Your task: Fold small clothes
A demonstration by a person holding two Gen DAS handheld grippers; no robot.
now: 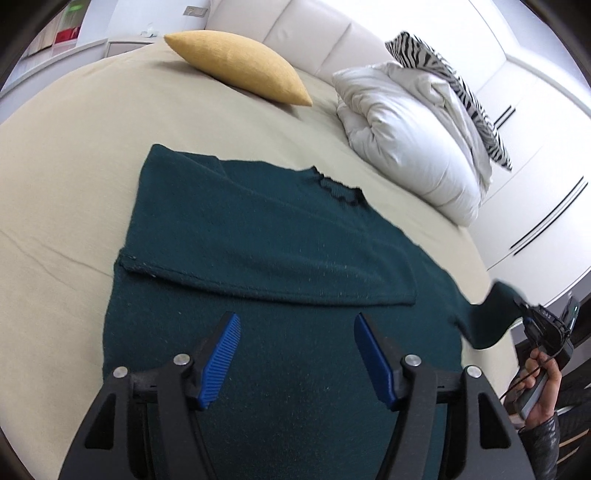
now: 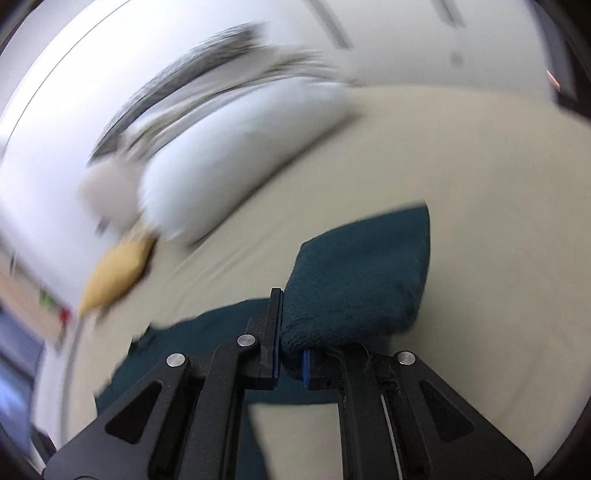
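Note:
A dark teal sweater (image 1: 277, 236) lies flat on the beige bed (image 1: 55, 177), neck toward the headboard. One sleeve (image 1: 266, 269) is folded across its body. My left gripper (image 1: 295, 321) hovers open over the sweater's lower part, with nothing between its blue pads (image 1: 218, 362). At the right edge of the left wrist view, my right gripper (image 1: 535, 317), held by a hand (image 1: 543, 391), has the other sleeve (image 1: 491, 314) lifted off the bed. In the blurred right wrist view, the right gripper (image 2: 291, 328) is shut on that sleeve's cuff (image 2: 362, 273).
A yellow pillow (image 1: 240, 66) lies near the white padded headboard (image 1: 314, 26). A folded white duvet (image 1: 406, 140) with a zebra-print cushion (image 1: 447, 77) sits on the bed to the right of the sweater. White wardrobe doors (image 1: 535, 166) stand beyond the bed's right edge.

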